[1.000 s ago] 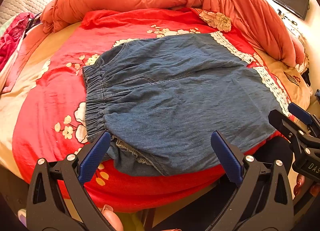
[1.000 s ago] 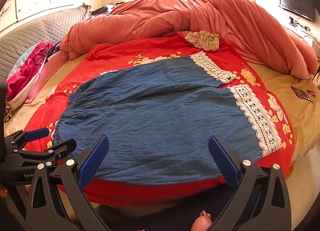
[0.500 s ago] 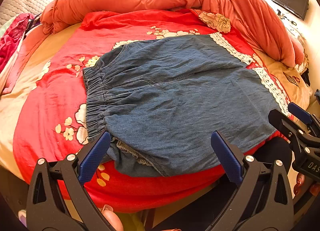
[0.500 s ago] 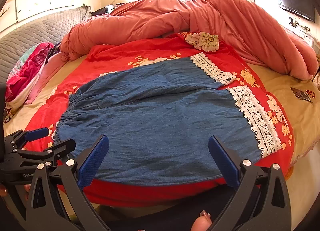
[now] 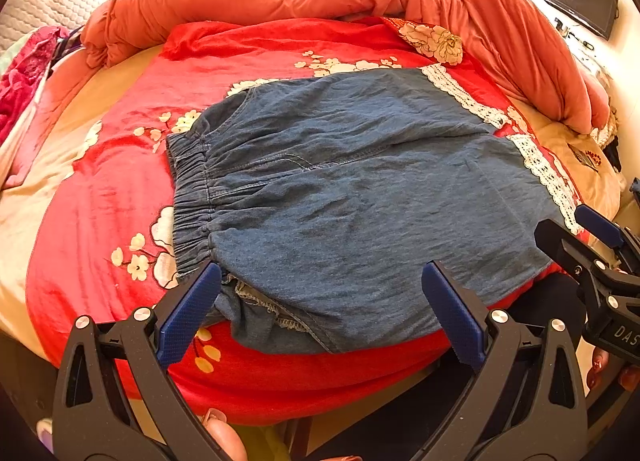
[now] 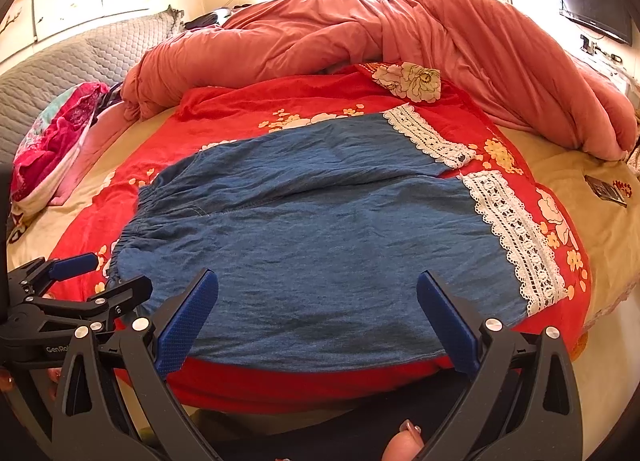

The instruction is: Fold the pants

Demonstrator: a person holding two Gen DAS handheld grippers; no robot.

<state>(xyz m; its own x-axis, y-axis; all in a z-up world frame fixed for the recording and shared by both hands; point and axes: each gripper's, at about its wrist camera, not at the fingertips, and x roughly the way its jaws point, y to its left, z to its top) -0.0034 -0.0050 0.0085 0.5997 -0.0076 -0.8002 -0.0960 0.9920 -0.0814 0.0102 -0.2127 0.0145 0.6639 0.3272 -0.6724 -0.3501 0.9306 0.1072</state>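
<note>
Blue denim pants with white lace cuffs (image 5: pixel 360 197) lie flat on red flowered blanket (image 5: pixel 120 189) on bed, waistband left, lace cuffs right. Left gripper (image 5: pixel 320 301) wide apart, empty, over near edge of pants close to waistband. Right gripper (image 6: pixel 318 307) wide apart, empty, over near edge toward cuff side. Puffy orange quilt (image 6: pixel 360 37) bunched at far side.

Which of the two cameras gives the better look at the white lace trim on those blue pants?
The right wrist view. There the lace trim on the pants faces the camera, both bands showing their openwork pattern. In the left wrist view the same trim sits far off at the right side, squeezed narrow by the lens, with little detail.
</note>
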